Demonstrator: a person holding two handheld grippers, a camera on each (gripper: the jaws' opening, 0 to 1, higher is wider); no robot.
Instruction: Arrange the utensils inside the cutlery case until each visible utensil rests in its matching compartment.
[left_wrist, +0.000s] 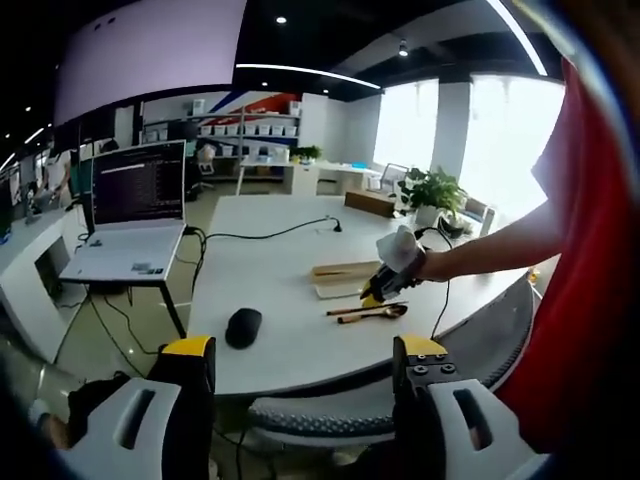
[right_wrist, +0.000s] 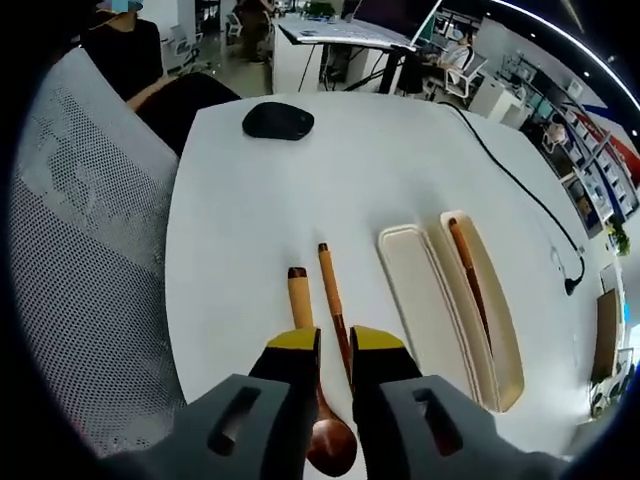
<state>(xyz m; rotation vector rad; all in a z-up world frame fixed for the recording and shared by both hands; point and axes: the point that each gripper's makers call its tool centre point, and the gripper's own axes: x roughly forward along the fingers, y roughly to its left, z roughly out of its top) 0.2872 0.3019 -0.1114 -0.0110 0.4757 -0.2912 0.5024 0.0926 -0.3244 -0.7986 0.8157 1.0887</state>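
No writing can be read on anything. In the right gripper view, the right gripper (right_wrist: 334, 345) has its jaws a little apart over a wooden spoon (right_wrist: 312, 372) and a brown chopstick (right_wrist: 332, 303), gripping neither. Both lie on the white table (right_wrist: 240, 200) near its front edge. Just beside them sits the cream cutlery case (right_wrist: 425, 300), with one chopstick (right_wrist: 468, 275) in its far slot. A black mouse (right_wrist: 278, 120) lies farther back. The left gripper (left_wrist: 300, 350) hangs open off the table's edge.
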